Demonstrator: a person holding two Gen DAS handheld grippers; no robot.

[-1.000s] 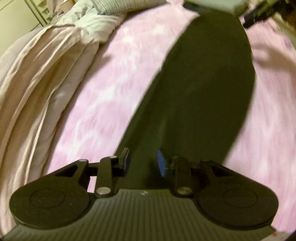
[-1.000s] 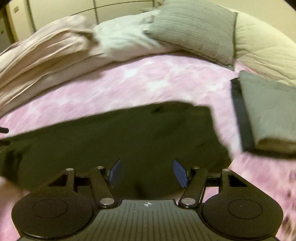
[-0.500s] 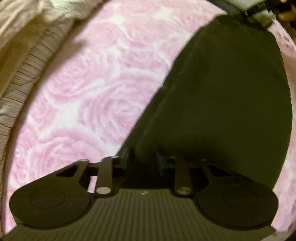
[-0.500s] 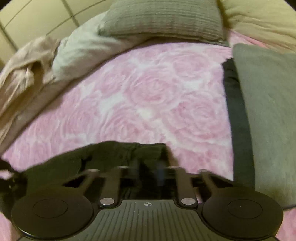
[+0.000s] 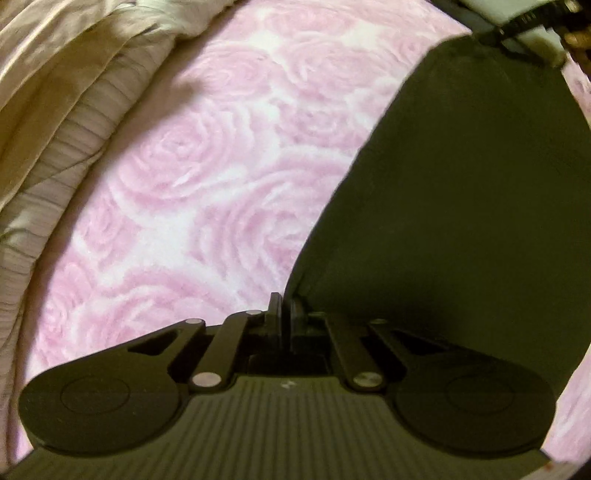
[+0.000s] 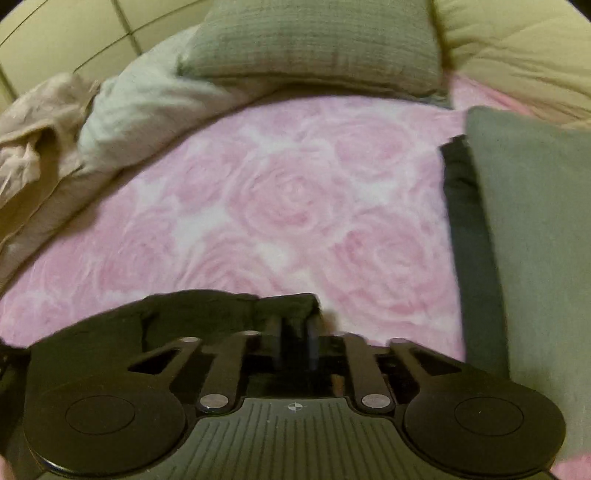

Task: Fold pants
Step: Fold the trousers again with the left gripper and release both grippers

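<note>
Dark pants [image 5: 461, 221] lie flat on the pink rose blanket [image 5: 221, 166], running away to the upper right in the left wrist view. My left gripper [image 5: 284, 314] is shut, pinching the near corner of the pants edge. In the right wrist view only the near bunched edge of the pants [image 6: 207, 314] shows, just ahead of the gripper body. My right gripper [image 6: 293, 332] has its jaws opening, a fold of the dark fabric still standing between the fingers. Black hardware with a hand [image 5: 524, 26] shows at the pants' far end.
A stack of folded grey and dark clothes [image 6: 535, 240] lies to the right of the right gripper. A grey pillow [image 6: 314, 40] and a cream duvet [image 6: 517, 48] lie at the back. Rumpled beige sheets [image 5: 55, 92] border the blanket's left side.
Both grippers came down close to the blanket at the pants' edge. The left jaws shut on the corner. The right jaws shut on the fabric, then parted again.
</note>
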